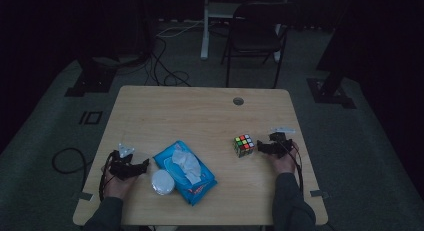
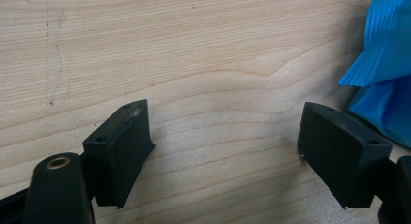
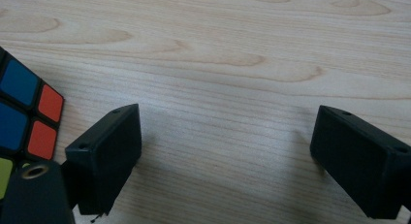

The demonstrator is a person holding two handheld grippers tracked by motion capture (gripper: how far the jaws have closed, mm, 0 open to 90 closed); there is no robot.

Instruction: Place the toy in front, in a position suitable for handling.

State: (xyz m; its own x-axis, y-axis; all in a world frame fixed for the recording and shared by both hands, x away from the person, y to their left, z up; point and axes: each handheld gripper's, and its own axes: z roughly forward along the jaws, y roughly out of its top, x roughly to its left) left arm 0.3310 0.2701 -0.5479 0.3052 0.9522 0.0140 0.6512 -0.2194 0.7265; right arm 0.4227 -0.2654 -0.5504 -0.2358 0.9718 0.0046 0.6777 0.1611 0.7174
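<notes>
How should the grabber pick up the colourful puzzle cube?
Grip the cube across two opposite flat side faces, probably coming from its right, where the right gripper waits with jaws open and nothing between them. The cube sits flat on the table, so its sides stand free.

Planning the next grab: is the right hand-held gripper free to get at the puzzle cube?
Probably yes: the right hand-held gripper is open beside the puzzle cube, with only bare table between them.

A light wooden desk [image 1: 200, 111] carries a blue wipes packet [image 1: 186, 172] and a white round lid [image 1: 162, 182] near its near-left corner, and a colour cube [image 1: 243, 145] toward its right edge.
</notes>
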